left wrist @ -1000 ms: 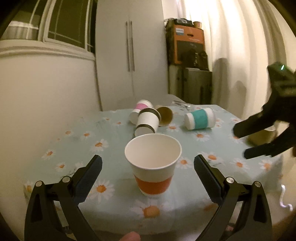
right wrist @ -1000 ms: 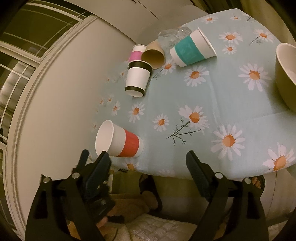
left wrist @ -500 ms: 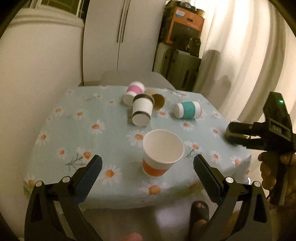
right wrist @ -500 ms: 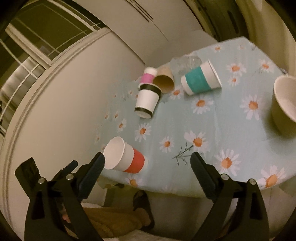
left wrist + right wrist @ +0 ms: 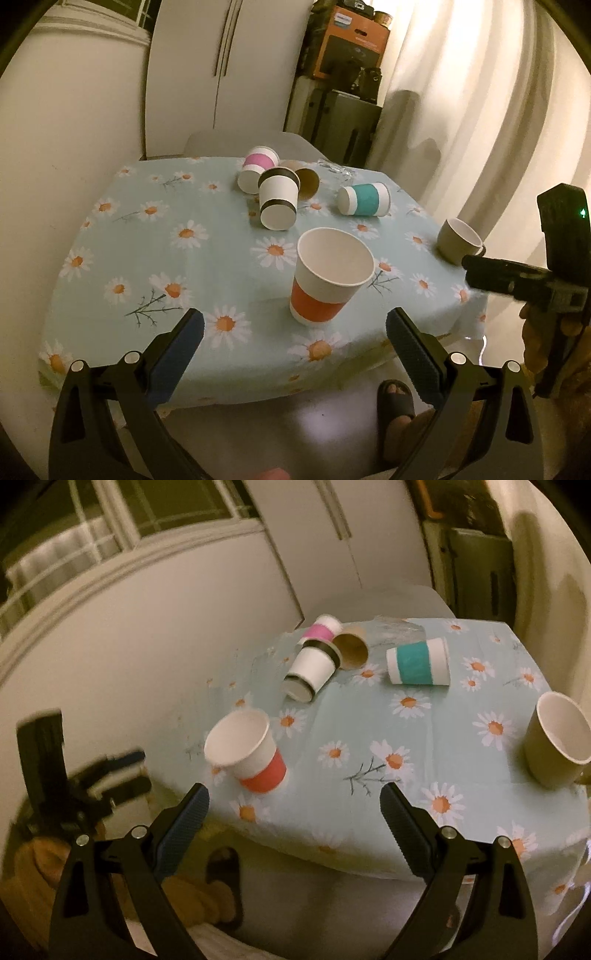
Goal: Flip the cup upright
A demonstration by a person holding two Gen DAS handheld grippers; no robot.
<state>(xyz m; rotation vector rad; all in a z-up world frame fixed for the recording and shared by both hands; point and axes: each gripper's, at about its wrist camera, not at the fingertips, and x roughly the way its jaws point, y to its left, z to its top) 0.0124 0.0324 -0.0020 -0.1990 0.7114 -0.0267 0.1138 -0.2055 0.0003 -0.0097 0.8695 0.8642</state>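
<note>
A white paper cup with an orange band (image 5: 325, 275) stands upright near the table's front edge, mouth up; it also shows in the right wrist view (image 5: 248, 751). My left gripper (image 5: 293, 334) is open and empty, held back off the table's front edge, the cup ahead between its fingers. My right gripper (image 5: 293, 808) is open and empty, also off the front edge. Each gripper shows in the other's view, the right one (image 5: 517, 280) and the left one (image 5: 107, 775).
Several cups lie on their sides at the back: black-banded (image 5: 277, 201), pink-banded (image 5: 256, 168), brown (image 5: 304, 181), teal-banded (image 5: 364, 199). A beige mug (image 5: 458, 242) stands at the right edge. The daisy tablecloth (image 5: 155, 254) covers the table. A sandalled foot (image 5: 395, 400) is below.
Both grippers have pulled back and up from the table. The orange-banded cup stands where it was, now farther from the left gripper's fingers.
</note>
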